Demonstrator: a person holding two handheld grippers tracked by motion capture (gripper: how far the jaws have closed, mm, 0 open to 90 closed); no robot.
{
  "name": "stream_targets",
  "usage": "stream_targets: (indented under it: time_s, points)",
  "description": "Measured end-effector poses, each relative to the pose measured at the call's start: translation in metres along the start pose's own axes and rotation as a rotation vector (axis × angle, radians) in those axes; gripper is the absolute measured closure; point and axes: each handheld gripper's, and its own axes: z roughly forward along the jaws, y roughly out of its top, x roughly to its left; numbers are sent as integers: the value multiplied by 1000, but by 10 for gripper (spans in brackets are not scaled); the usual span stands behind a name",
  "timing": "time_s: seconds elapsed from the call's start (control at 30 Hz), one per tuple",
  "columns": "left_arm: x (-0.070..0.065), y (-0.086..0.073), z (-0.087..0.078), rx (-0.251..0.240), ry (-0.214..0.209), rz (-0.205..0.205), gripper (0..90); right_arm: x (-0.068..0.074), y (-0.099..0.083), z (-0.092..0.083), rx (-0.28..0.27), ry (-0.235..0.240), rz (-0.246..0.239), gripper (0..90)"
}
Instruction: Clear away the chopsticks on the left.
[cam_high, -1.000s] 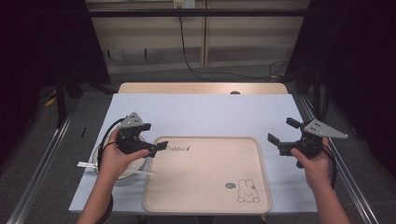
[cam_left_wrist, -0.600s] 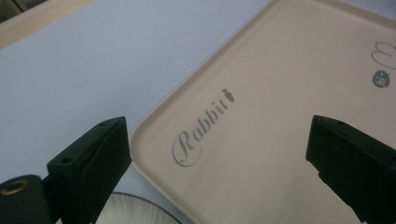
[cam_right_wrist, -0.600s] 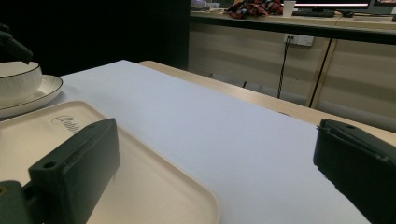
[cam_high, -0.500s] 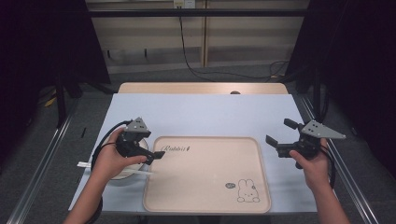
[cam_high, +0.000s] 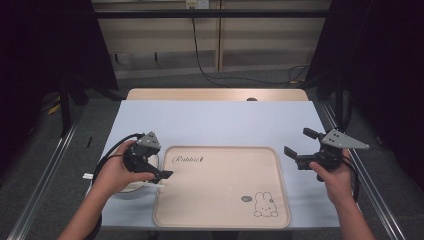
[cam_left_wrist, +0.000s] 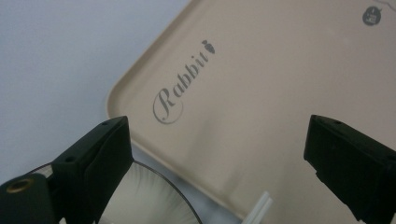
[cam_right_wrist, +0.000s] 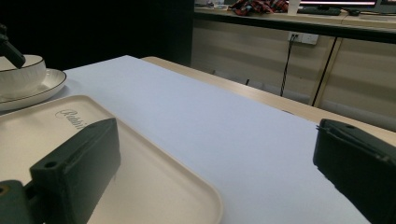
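Table (cam_high: 215, 122): pale blue top across the middle of the high view, with a wooden strip along its far edge.
Tray (cam_high: 222, 192): beige, rounded corners, lower centre of the high view, lying flat between the two hands.
Plate and bowl (cam_right_wrist: 28, 81): upper left of the right gripper view, a white bowl stands on a dark-rimmed plate just beside the tray's left edge; in the high view the left hand covers most of them.
Left gripper (cam_high: 162, 175): lower left of the high view, jaws wide with nothing clamped, having just closed a little; its tip sits over the tray's left rim, above the plate.
Right gripper (cam_high: 296, 150): right of the high view, jaws spread wide and empty, just off the tray's right edge.
White stick (cam_left_wrist: 259, 210): bottom centre of the left gripper view, a thin pale piece between plate rim and tray.
Writing: "Rabbit" in script with a small carrot mark (cam_left_wrist: 184, 81) on the tray; a drawn rabbit (cam_high: 264, 205) and a small dark round mark in the tray's lower right corner.
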Motion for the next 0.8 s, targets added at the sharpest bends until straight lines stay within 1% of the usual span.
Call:
stream_targets:
  time_s: [0.07, 0.1, 0.13, 0.17, 0.2, 0.23, 0.27, 0.3, 0.33, 0.4, 0.43, 0.5, 0.67, 0.73, 0.77, 0.8]
  points:
    - [1, -1, -1, 10, -11, 2, 77, 0, 0, 0, -1, -1, 5, 1]
    - [0, -2, -1, 12, -13, -12, 85, -1, 0, 0, 2, 0, 4, 1]
    - [0, -2, -1, 17, -7, -12, 85, -1, 0, 0, 2, 0, 4, 1]
    - [0, -2, -2, 22, -2, -21, 90, -1, -1, -1, 7, -2, -1, 2]
    - [1, -2, -3, 26, -9, -23, 90, -1, -1, -1, 7, -2, -1, 2]
    - [1, -3, -3, 23, -20, -20, 90, -1, -1, -1, 7, -2, -7, 2]
    - [1, -3, -4, 26, -18, -15, 92, -1, -1, -1, 6, -6, -2, 2]
    - [2, -3, -6, 47, -13, 0, 92, -1, -1, -1, 7, -1, -4, 1]
    - [0, -3, -5, 41, -13, -15, 92, -1, -1, -1, 9, 0, 0, 1]
    - [1, -5, -6, 62, -22, -11, 98, -1, -1, -1, 12, -2, 3, 2]
    - [0, -5, -7, 78, -28, -5, 104, -1, -1, -1, 12, -1, 4, 2]
    - [-1, -7, -7, 86, -36, 5, 109, -1, -1, -1, 11, -12, 3, 2]
    - [-3, -8, -11, 117, -43, 27, 136, -1, -1, -2, 3, -11, 7, 2]
    - [-4, -8, -11, 130, -49, 39, 151, 0, -1, -2, 13, -5, 4, 3]
    - [-5, -9, -10, 133, -51, 38, 158, 1, -1, -2, 16, -10, 5, 3]
    - [-5, -9, -10, 139, -52, 45, 169, 0, -2, -1, 12, -8, 2, 3]
